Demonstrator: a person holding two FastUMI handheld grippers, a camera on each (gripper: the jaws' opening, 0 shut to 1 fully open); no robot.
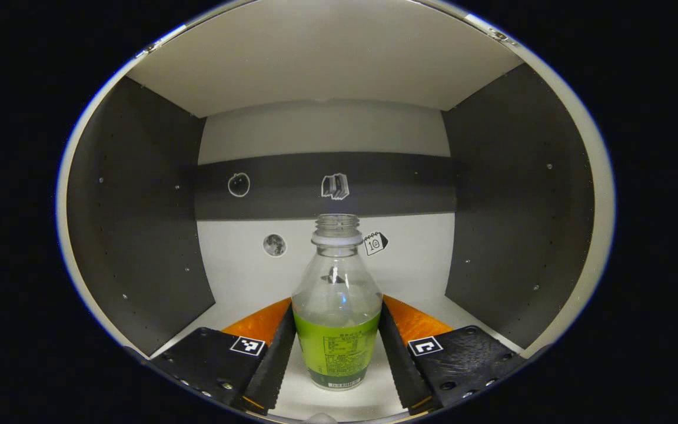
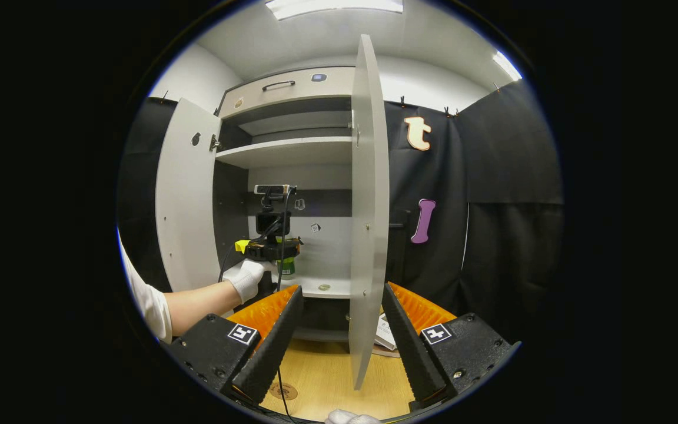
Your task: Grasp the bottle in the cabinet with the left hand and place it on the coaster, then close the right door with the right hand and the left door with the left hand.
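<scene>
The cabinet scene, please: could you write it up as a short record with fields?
bottle: upright on the cabinet shelf, cap off, green label
left gripper: inside the cabinet, fingers either side of the bottle at its label; contact unclear
right gripper: open, held back from the cabinet
right door: open, edge-on between the right gripper's fingers
left door: open
coaster: on the wooden table, bare

The bottle [image 1: 336,306] stands upright and uncapped on the cabinet [image 2: 292,153] shelf, clear with a green label. Both doors stand open: left door [image 2: 183,200], right door [image 2: 369,206]. The coaster [image 2: 283,391] lies on the desk [image 2: 327,377].
</scene>
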